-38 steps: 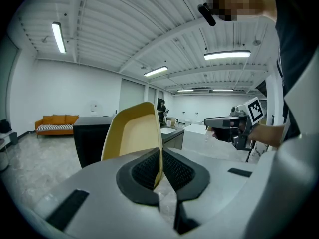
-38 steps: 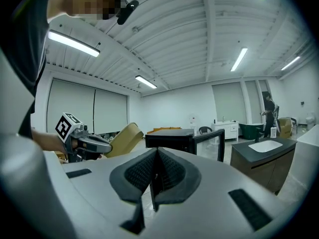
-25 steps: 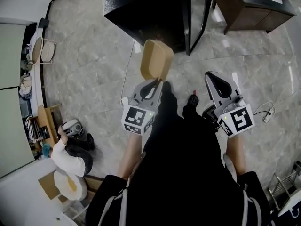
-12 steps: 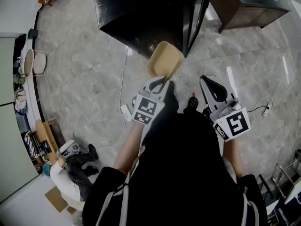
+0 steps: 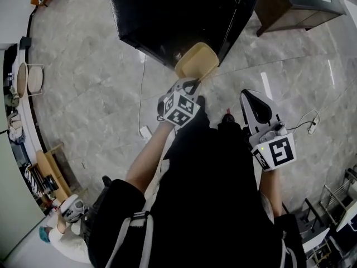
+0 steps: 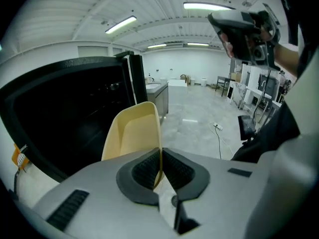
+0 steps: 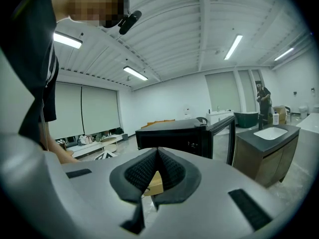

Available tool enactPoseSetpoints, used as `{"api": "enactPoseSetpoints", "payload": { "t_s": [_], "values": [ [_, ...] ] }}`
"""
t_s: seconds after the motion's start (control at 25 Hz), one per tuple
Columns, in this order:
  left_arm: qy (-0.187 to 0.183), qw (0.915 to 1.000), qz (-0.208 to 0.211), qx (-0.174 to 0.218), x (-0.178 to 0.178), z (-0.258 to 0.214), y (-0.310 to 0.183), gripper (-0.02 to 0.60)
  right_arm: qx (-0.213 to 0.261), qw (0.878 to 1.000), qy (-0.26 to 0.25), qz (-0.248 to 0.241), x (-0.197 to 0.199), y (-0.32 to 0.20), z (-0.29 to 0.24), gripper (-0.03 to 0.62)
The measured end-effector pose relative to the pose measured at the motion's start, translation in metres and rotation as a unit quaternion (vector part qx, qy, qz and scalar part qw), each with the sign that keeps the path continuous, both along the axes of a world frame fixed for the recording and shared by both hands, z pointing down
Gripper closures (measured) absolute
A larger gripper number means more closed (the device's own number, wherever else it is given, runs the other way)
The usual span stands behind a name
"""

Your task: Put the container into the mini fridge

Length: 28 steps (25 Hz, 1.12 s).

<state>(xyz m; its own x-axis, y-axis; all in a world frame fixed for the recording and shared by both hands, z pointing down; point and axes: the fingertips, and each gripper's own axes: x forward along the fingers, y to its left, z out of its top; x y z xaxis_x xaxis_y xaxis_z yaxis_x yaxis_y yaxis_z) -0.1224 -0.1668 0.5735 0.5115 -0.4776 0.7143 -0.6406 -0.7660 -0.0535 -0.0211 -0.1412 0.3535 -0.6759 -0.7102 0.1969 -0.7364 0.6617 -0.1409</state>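
Just outside the fridge point(image 5: 167, 15), by the lower edge of its open door point(image 5: 240, 15), we hold the container point(image 5: 196, 60) off the floor point(image 5: 83, 82). Our left gripper point(image 5: 192, 82) is clamped narrow on one thin wall of the container, which is beige and tilted, its hollow facing the dark inside of the fridge. Our left gripper view shows that wall pinched between the pads, with the rest of the container rising beyond the jaws. Our right gripper point(image 5: 254, 102) hangs well apart to the right, over the floor. Its jaws are pressed together with nothing held. A dark cabinet point(image 5: 295, 4) stands right of the door, and a cable point(image 5: 139, 88) trails across the floor.
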Motion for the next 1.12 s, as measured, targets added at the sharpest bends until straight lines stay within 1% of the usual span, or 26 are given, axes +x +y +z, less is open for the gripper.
{"api": "enactPoseSetpoints", "payload": {
  "t_s": [0.16,0.28,0.4,0.52,0.6,0.72,0.96,1.12],
  "values": [
    [-0.02,0.9997,0.004,-0.014,-0.018,0.035,-0.022,0.538,-0.011,1.0,0.005,0.004,-0.019,-0.007,0.012,0.576],
    [-0.032,0.9991,0.004,-0.027,-0.024,0.062,-0.038,0.538,-0.024,1.0,0.006,0.01,-0.027,-0.012,0.021,0.576],
    [-0.047,0.998,0.01,-0.04,-0.026,0.09,-0.051,0.538,-0.03,0.999,-0.001,0.019,-0.029,-0.019,0.026,0.576],
    [-0.069,0.9964,0.012,-0.047,-0.03,0.117,-0.06,0.538,-0.045,0.999,0.006,0.025,-0.03,-0.018,0.033,0.576],
    [-0.081,0.9952,0.011,-0.053,-0.033,0.135,-0.063,0.538,-0.043,0.999,0.004,0.028,-0.031,-0.017,0.034,0.576],
    [-0.097,0.9934,0.01,-0.061,-0.036,0.16,-0.071,0.538,-0.059,0.997,0.014,0.044,-0.028,-0.018,0.04,0.576],
    [-0.124,0.9906,-0.014,-0.057,-0.046,0.198,-0.1,0.538,-0.071,0.996,0.035,0.046,-0.02,-0.015,0.055,0.576],
    [-0.141,0.9876,-0.033,-0.06,-0.055,0.221,-0.121,0.538,-0.078,0.995,0.034,0.049,-0.017,-0.013,0.059,0.576]
  ]
}}
